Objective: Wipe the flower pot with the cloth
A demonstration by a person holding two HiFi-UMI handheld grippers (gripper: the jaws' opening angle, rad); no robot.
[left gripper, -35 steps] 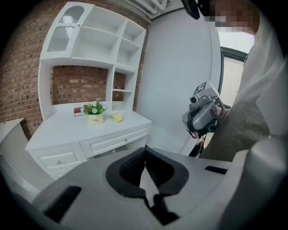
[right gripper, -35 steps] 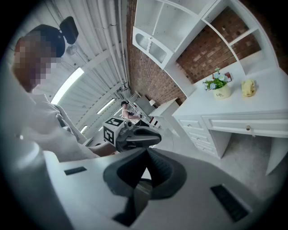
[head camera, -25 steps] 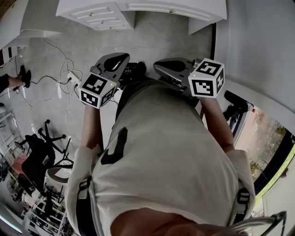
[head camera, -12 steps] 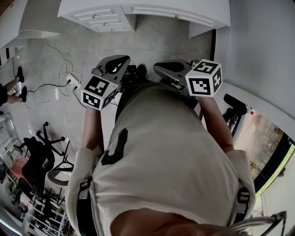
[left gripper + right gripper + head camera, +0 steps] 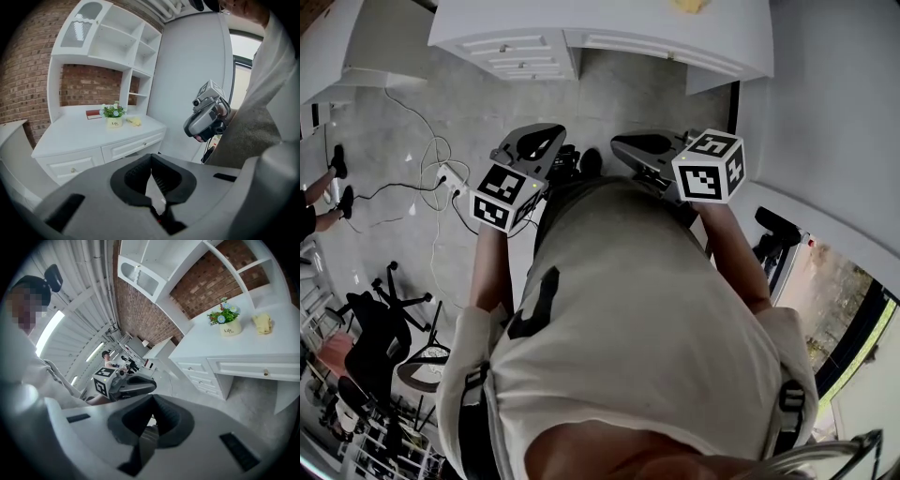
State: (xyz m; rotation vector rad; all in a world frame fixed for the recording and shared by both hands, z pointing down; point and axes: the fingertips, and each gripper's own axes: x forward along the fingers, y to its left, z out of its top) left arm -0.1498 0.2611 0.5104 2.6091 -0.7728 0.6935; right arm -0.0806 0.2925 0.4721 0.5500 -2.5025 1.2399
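A small cream flower pot (image 5: 114, 123) with green leaves and pale flowers stands on the white desk (image 5: 79, 136), far ahead of both grippers. A yellow cloth (image 5: 134, 121) lies just to its right. In the right gripper view the flower pot (image 5: 229, 327) and the cloth (image 5: 262, 323) sit on the desk (image 5: 211, 348). In the head view only the cloth (image 5: 687, 6) shows, at the top edge. My left gripper (image 5: 534, 142) and right gripper (image 5: 642, 147) are held in front of the person's body, both shut and empty. Each one's own view shows the jaws meeting, left gripper (image 5: 151, 159), right gripper (image 5: 152, 400).
Cables and a power strip (image 5: 442, 173) lie on the grey floor left of the desk. Office chairs (image 5: 380, 323) stand at lower left. A red book (image 5: 93, 114) lies behind the pot under white shelves (image 5: 117, 42). A tripod (image 5: 776, 230) stands at right.
Both grippers have moved toward the desk, still shut. The desk fills more of the head view's top, and the yellow cloth has come into sight there.
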